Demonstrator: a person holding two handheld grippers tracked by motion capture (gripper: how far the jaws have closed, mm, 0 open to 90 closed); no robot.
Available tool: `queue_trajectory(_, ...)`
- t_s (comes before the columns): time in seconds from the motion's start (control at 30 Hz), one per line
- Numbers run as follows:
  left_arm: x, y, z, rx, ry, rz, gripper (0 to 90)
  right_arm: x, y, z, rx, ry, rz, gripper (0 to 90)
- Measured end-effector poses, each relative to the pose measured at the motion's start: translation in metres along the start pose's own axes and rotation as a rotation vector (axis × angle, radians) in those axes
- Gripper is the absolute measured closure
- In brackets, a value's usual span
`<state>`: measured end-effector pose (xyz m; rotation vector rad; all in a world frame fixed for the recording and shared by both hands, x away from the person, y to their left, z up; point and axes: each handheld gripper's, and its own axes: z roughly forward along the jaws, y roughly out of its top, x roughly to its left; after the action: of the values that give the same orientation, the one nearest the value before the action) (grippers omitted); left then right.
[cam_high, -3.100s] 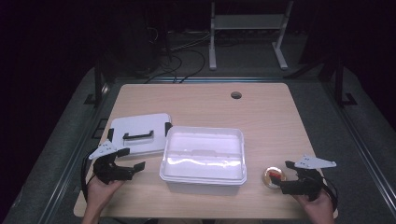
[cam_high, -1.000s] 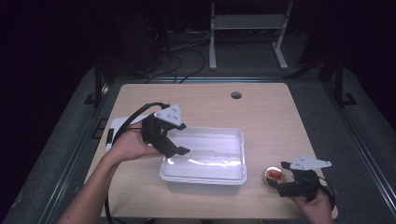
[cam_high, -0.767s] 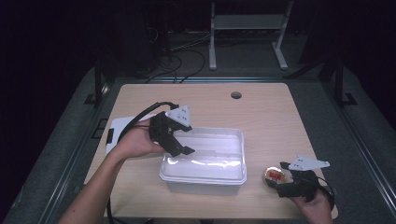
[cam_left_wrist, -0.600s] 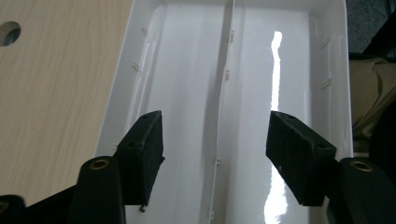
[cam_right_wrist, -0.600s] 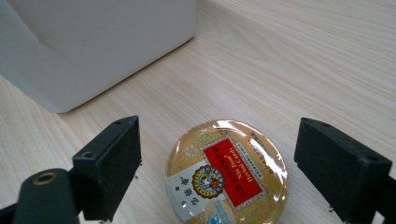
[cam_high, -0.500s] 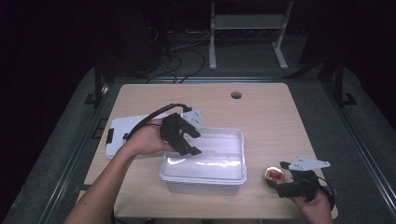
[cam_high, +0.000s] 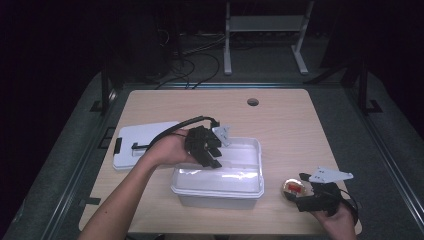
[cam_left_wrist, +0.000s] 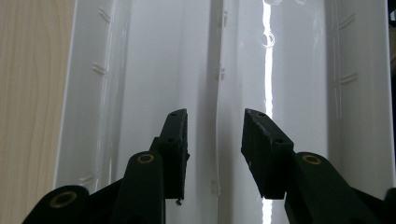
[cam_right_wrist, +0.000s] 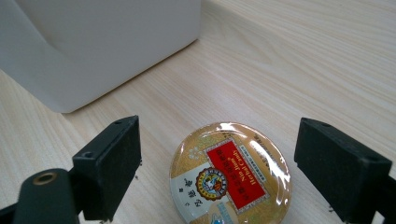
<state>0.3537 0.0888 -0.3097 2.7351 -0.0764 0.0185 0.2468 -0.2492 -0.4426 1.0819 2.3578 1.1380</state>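
Observation:
A white plastic bin (cam_high: 250, 172) stands open in the middle of the table, its bare inside (cam_left_wrist: 154, 60) seen in the left gripper view. My left gripper (cam_high: 212, 159) hangs over the bin's left end, tilted down into it, jaws open (cam_left_wrist: 215, 140) with nothing between them. A small round gold tin with a red label (cam_high: 293, 188) lies flat on the table right of the bin. My right gripper (cam_high: 302, 192) rests on the table at the front right, open, its jaws on either side of the tin (cam_right_wrist: 231, 175) without touching it.
The bin's white lid with a black handle (cam_high: 142, 142) lies flat on the table left of the bin. A round cable hole (cam_high: 253, 102) sits near the table's far edge. The bin's corner (cam_right_wrist: 107, 51) is close in front of the right gripper.
My left gripper has risen from the front left of the table and moved right, past the lid, to hang over the bin's left end. The right gripper has stayed by the tin.

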Motion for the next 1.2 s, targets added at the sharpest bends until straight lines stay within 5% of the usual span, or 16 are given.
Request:
queue_trajectory(0.67, 0.005, 0.006, 0.014, 0.070, -0.053, 0.017, 84.4, 0.001, 0.001, -0.001, -0.002, 0.006, -0.016, 14.2)
queue_trajectory(1.2, 0.008, 0.008, 0.016, 0.090, -0.075, 0.009, 89.1, 0.001, 0.001, -0.002, -0.005, 0.003, -0.017, 14.3)
